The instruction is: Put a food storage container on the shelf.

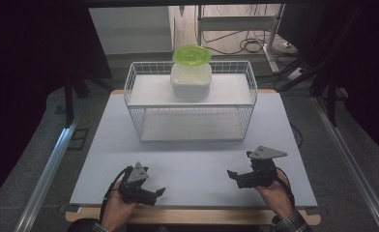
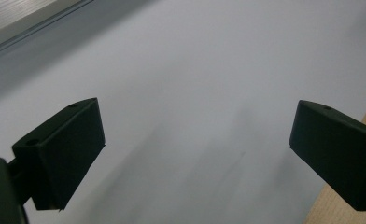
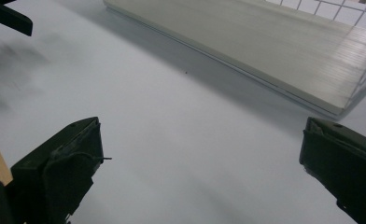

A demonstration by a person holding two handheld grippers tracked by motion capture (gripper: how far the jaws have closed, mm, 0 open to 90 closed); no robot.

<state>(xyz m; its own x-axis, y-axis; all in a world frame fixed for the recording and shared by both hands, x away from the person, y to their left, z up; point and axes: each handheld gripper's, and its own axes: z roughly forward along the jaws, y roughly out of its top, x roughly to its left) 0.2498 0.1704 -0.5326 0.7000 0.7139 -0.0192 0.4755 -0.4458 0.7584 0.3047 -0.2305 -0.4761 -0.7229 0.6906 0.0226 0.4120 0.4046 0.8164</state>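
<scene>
One table (image 1: 187,159) here, its pale grey-white top spread wide, a strip of bare wood along the near edge. One white wire rack (image 1: 190,99) stands on the far half of it, with two levels: a lower shelf and an upper shelf. On the upper shelf, near the middle, sits one white container (image 1: 191,79) (squarish, rounded corners), and one lime-green lid (image 1: 191,54) rests on top of it, sitting a touch off-centre toward the back. That is one container, one lid, both well apart from the hands.

Two grippers, one per hand, both down at the near edge. The left gripper (image 1: 149,192) lies low over the table at the left, jaws spread wide with bare tabletop between them, its tips pointing toward the middle. In the left gripper view the two black jaws stand far apart and nothing sits between them, the wooden edge showing at the right corner.

The right gripper (image 1: 238,176) is at the right, also spread wide and holding nothing, tips pointing left. In the right gripper view the gap between its jaws frames plain tabletop, with the rack's lower shelf (image 3: 246,42) ahead and the other gripper's dark tips at the upper left.
</scene>
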